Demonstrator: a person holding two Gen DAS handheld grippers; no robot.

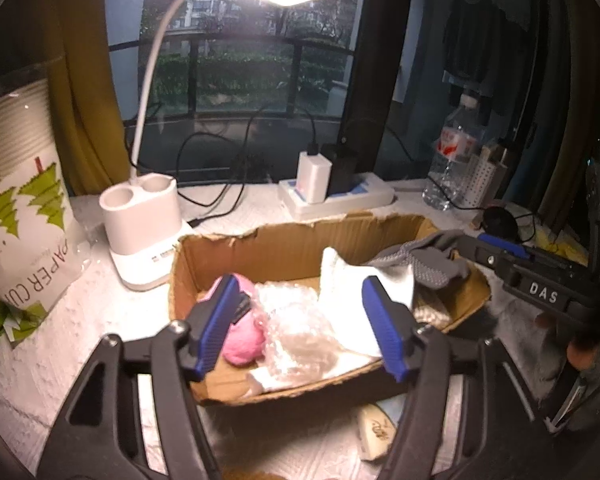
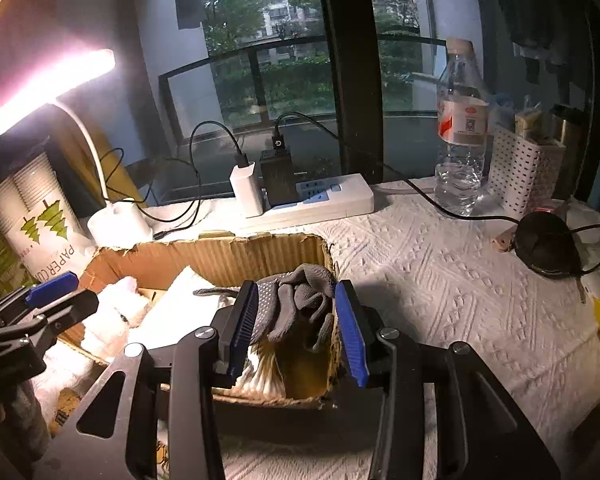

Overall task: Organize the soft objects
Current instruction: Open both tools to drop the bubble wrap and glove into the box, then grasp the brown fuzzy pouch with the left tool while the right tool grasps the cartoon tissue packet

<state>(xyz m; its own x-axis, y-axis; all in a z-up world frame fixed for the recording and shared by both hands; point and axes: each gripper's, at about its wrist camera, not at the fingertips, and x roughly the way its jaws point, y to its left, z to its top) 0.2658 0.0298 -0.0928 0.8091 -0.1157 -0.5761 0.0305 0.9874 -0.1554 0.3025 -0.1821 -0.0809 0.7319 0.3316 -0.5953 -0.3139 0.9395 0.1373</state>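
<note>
Cardboard box [image 2: 220, 256] beneath both grippers, tilted down, jaws apart

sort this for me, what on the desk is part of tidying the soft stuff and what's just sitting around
Part of the job: cardboard box, pink ball, bubble wrap, white cloth, grey glove, left gripper, right gripper.

Just lying about: desk lamp, power strip, water bottle, paper cup pack.
</note>
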